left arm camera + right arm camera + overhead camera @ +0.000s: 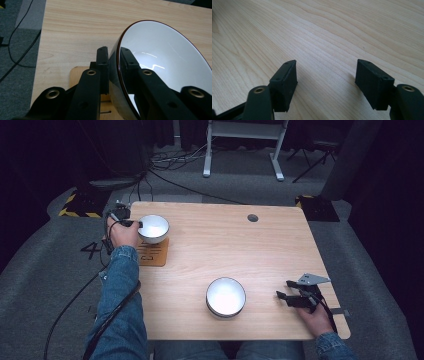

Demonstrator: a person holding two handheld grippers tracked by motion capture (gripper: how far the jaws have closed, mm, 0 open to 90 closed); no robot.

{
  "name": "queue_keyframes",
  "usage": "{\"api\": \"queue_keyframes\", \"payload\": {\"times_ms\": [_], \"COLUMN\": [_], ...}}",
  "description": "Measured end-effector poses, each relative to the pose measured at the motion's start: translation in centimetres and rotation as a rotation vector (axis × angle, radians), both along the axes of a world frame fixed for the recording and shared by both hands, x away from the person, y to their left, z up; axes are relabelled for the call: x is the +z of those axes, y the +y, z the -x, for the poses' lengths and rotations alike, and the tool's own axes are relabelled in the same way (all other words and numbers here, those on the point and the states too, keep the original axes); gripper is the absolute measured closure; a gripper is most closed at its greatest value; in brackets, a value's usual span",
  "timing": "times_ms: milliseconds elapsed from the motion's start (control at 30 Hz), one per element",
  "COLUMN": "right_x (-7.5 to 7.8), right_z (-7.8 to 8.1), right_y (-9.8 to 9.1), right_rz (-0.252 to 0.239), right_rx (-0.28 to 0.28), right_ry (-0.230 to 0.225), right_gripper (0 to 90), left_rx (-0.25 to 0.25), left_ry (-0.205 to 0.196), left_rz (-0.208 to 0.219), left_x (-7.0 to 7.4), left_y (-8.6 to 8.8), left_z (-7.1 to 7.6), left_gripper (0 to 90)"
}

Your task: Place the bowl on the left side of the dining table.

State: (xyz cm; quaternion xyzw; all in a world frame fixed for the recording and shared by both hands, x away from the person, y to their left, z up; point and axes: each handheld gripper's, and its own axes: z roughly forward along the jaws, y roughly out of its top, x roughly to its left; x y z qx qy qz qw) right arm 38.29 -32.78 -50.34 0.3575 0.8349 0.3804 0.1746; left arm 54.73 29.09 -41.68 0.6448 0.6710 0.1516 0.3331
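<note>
Two bowls, one wooden coaster, one table.

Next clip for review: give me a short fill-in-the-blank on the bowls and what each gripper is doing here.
1. The left gripper is shut on the ____ of the far bowl.
2. The right gripper has its jaws ____ above the bare table.
3. The number of bowls on the table is ____.
4. The near bowl lies to the ____ of the right gripper in the high view.

Missing words: rim; open; two; left
</note>
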Motion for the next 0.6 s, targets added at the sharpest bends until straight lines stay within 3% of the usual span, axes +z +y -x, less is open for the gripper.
{"api": "queue_keyframes", "payload": {"times_ms": [200, 300, 333, 367, 533, 600], "right_x": [0.0, 0.0, 0.0, 0.0, 0.0, 0.0], "right_z": [0.0, 0.0, 0.0, 0.0, 0.0, 0.0], "right_y": [0.0, 0.0, 0.0, 0.0, 0.0, 0.0], "right_rz": [0.001, 0.001, 0.001, -0.001, -0.001, -0.001], "right_rx": [0.001, 0.001, 0.000, -0.001, -0.001, -0.002], "right_ry": [0.001, 0.001, 0.000, 0.001, 0.001, 0.001], "right_gripper": [34.1, 34.1, 34.1, 34.0, 34.0, 34.0], "left_rx": [0.016, 0.009, -0.001, 0.015, 0.004, 0.003], "left_ry": [0.007, 0.008, 0.019, 0.014, 0.039, 0.044], "left_rz": [0.036, 0.020, 0.039, 0.033, 0.004, 0.014], "left_x": [-0.8, -1.0, -1.1, -1.3, -2.0, -2.3], "left_y": [0.5, 0.9, 1.0, 1.0, 1.5, 1.7], "left_z": [0.4, 0.6, 0.7, 0.8, 1.1, 1.3], "left_gripper": [79.3, 79.3, 79.3, 79.3, 79.0, 79.0]}}
